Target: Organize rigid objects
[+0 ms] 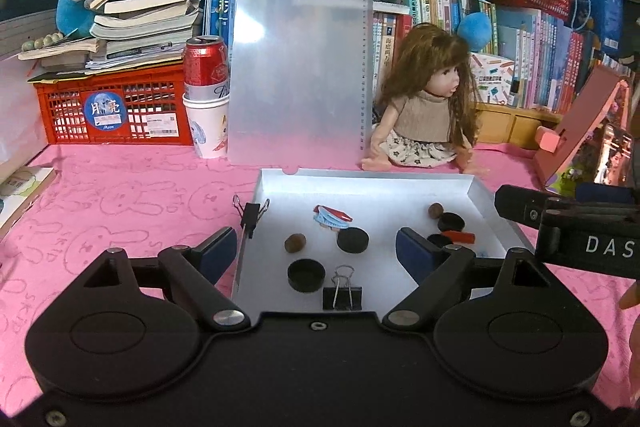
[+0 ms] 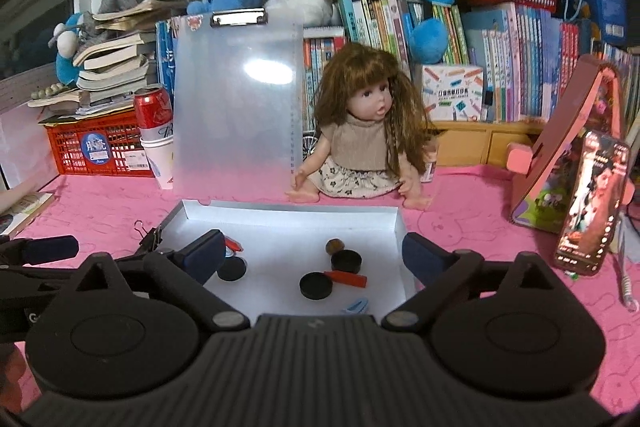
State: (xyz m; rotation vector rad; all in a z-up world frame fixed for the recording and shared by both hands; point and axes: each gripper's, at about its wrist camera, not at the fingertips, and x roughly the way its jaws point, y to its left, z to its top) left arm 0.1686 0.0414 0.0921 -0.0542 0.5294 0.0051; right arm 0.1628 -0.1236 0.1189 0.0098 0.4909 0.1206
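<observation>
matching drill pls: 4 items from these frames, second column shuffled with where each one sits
1 red can
2 doll
3 binder clip
4 blue hair clip

a clipped on the tray's near edge
b lying inside the tray, near its front
c standing in stacked paper cups
d sitting on the pink cloth behind the tray

Pairs: 1-c, 2-d, 3-a, 4-b
</observation>
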